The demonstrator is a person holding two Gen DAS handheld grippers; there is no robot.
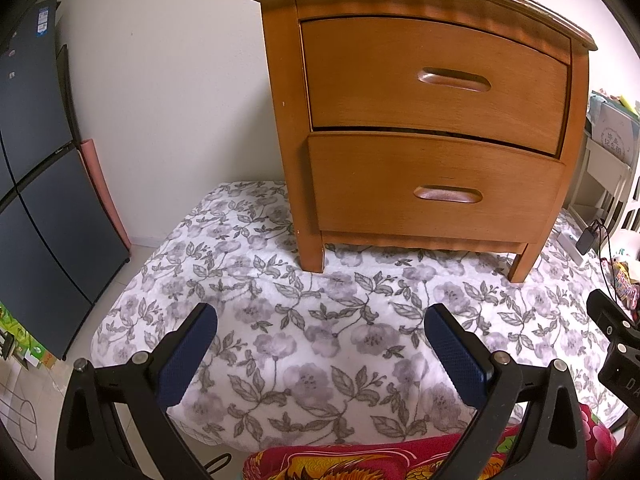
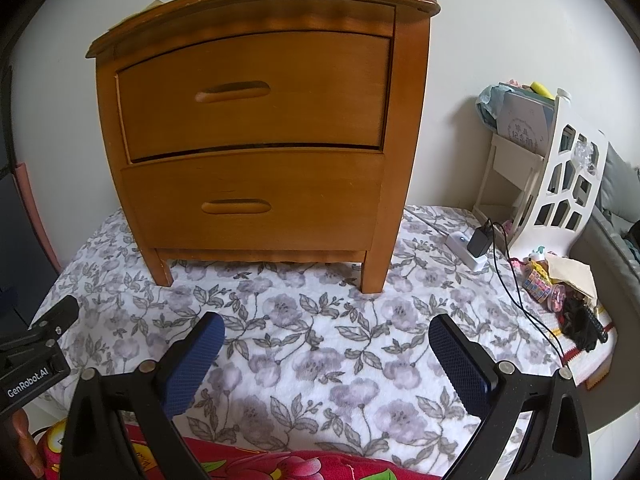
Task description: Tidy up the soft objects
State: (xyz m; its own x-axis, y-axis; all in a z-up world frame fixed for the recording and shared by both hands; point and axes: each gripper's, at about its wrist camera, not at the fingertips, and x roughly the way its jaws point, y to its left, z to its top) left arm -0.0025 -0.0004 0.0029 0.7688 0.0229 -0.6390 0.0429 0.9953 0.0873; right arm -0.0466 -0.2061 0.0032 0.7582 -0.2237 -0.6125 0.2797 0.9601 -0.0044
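Note:
A white blanket with grey flowers [image 1: 304, 344] [image 2: 320, 344] covers the floor in front of me. A red flowered cloth [image 1: 360, 460] [image 2: 256, 464] lies at its near edge, under both grippers. My left gripper [image 1: 320, 320] hovers open above the blanket, nothing between its blue pads. My right gripper [image 2: 326, 324] is open too and holds nothing. Each gripper's body shows at the edge of the other's view. A wooden nightstand [image 1: 420, 120] [image 2: 256, 132] with two shut drawers stands on the blanket's far part.
A dark cabinet [image 1: 36, 184] stands at the left, a pink roll [image 1: 104, 192] beside it. At the right are a white rack [image 2: 560, 184], a power strip with charger and cable [image 2: 474, 246], and a pile of small toys and a dark item [image 2: 568, 296].

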